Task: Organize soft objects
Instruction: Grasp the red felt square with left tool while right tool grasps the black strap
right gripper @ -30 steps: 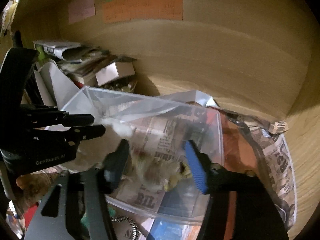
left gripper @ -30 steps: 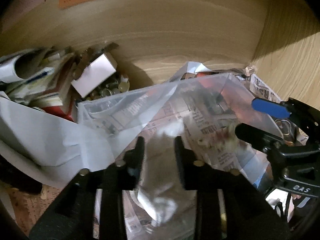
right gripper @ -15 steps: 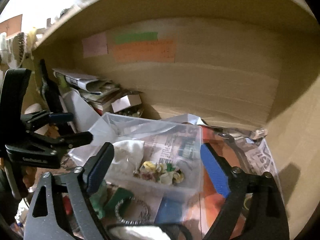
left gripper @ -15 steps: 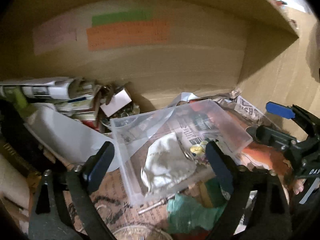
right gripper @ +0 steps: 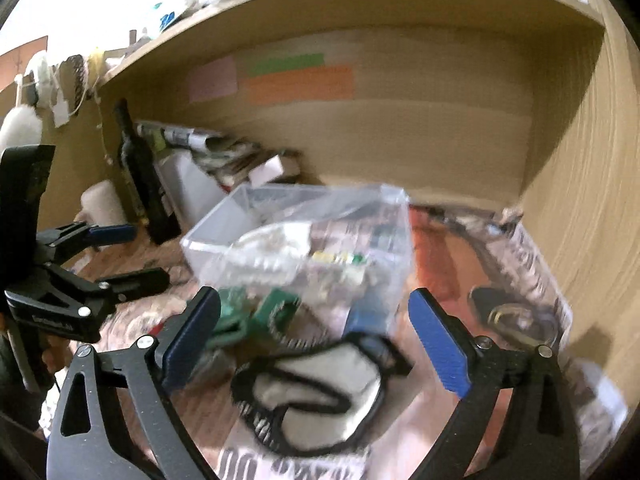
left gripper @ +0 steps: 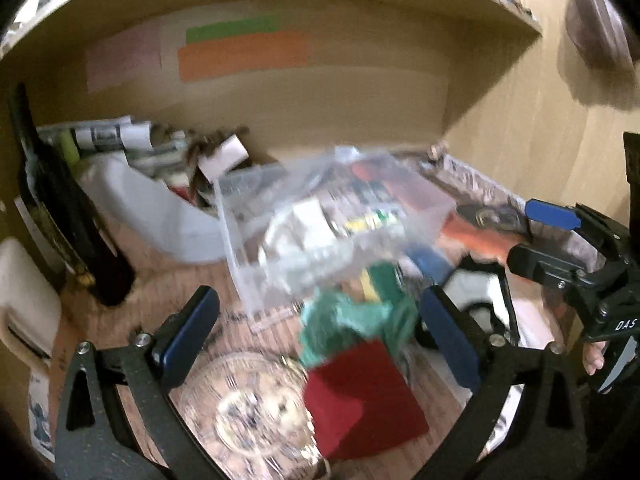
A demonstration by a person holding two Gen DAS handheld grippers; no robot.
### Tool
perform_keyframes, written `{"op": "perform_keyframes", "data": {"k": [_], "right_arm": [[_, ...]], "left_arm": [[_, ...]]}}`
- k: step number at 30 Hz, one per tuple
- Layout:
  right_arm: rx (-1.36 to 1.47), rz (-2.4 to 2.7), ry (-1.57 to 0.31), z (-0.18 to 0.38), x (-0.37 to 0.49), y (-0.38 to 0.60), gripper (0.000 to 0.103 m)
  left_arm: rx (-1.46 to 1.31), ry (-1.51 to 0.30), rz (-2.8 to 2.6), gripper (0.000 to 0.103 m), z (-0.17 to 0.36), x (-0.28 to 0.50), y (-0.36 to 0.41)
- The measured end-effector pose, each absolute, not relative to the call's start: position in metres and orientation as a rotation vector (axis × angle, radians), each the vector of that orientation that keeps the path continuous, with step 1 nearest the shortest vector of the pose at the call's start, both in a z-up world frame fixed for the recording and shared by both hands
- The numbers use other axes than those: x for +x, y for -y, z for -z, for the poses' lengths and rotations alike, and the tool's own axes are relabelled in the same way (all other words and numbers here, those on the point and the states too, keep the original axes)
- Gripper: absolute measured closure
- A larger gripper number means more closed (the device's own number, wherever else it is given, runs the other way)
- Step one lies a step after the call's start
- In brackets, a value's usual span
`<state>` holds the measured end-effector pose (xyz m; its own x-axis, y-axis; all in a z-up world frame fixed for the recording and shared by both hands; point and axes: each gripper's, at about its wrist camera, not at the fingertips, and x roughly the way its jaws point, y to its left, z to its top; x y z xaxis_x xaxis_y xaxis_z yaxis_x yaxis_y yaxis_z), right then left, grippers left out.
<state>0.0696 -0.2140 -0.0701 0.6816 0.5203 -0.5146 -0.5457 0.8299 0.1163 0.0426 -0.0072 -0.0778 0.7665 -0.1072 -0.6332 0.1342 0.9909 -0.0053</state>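
Now both hand-held grippers (left gripper: 316,336) (right gripper: 314,338) gape empty, farther from the clear bin (right gripper: 304,236).

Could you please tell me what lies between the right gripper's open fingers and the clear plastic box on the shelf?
In the right wrist view, a white pouch with black trim lies between the right gripper and the clear plastic box.

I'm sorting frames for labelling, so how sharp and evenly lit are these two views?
Left wrist: motion blur smears the clear bin and red cloth; the gripper fingers are sharper. Right wrist: similar blur on the bin, blown-out glare top left, fisheye bending the shelf.
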Motion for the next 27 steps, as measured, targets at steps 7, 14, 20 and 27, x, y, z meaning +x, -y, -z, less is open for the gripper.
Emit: {"op": "perform_keyframes", "data": {"k": [7, 14, 20, 27], "right_arm": [[-0.063, -0.62, -0.653, 0.106, 0.055, 0.207, 0.009], [-0.049, -0.632, -0.739, 0.135, 0.057, 0.206, 0.023], [-0.034, -0.684, -0.783, 0.144, 0.057, 0.201, 0.057], [-0.037, -0.706, -0.772, 0.144, 0.054, 0.199, 0.081]], "left_arm": [[-0.009, -0.805, 0.147, 0.001, 0.117, 0.034, 0.009], [-0.086, -0.867, 0.147, 0.001, 0.142, 0.03, -0.001], [-0.122, -0.87, 0.187, 0.019, 0.148, 0.027, -0.005], [-0.125, -0.859, 0.213, 0.042, 0.144, 0.023, -0.006]]}}
